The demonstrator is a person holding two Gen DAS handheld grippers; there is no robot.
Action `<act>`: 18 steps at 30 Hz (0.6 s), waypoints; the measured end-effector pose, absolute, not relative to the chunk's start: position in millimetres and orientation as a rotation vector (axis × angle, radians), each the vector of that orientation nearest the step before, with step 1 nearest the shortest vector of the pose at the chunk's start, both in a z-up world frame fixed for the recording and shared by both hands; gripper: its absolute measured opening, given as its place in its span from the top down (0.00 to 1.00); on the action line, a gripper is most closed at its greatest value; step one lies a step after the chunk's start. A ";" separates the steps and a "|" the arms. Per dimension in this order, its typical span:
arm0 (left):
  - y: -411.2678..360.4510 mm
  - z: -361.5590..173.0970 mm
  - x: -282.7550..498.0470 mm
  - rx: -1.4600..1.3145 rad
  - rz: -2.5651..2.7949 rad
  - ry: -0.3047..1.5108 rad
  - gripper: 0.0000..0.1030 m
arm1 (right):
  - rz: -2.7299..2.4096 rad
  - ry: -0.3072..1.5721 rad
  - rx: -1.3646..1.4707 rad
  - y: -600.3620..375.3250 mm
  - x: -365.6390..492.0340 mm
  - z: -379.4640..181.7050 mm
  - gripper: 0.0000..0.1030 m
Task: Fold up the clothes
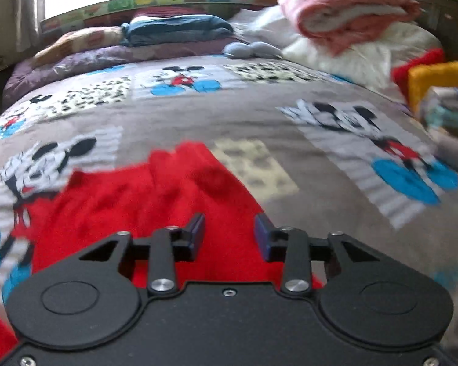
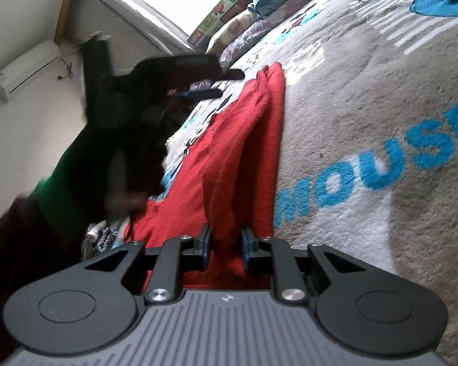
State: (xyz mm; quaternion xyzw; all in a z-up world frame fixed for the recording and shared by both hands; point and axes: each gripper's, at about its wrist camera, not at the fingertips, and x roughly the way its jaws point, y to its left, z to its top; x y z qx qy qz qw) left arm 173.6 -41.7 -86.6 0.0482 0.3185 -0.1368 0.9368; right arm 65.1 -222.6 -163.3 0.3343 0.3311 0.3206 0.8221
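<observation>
Soft, limp red fleece garment (image 2: pixel 229 152) on bed: right gripper (image 2: pixel 226 247) clamped on hem; left gripper (image 1: pixel 230 235) part-open, empty. Grab 12 o'clock corner.

Black two-finger left gripper (image 1: pixel 229 233), fingers apart with nothing between them. Black two-finger right gripper (image 2: pixel 226 248), fingers narrowly apart, pinching red cloth. A green sleeve (image 2: pixel 61 177) carries the left gripper.

One red garment (image 1: pixel 143 195); two grippers; one pink blanket (image 1: pixel 348 9); one bedspread (image 1: pixel 290 116).
</observation>
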 end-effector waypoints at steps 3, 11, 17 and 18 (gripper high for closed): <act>-46.1 -101.8 153.4 0.131 -0.319 0.664 0.68 | 0.680 0.689 0.680 -220.1 63.0 -162.8 0.80; -48.7 -110.1 143.3 0.232 -0.320 0.642 0.66 | 0.670 0.613 0.456 -206.1 49.1 -153.0 0.79; -33.9 -94.0 105.1 0.146 -0.347 0.568 0.66 | 0.654 0.565 0.237 -202.3 15.7 -132.1 0.68; -31.6 -93.8 99.9 0.132 -0.359 0.564 0.66 | 0.656 0.565 0.216 -204.2 9.2 -127.4 0.67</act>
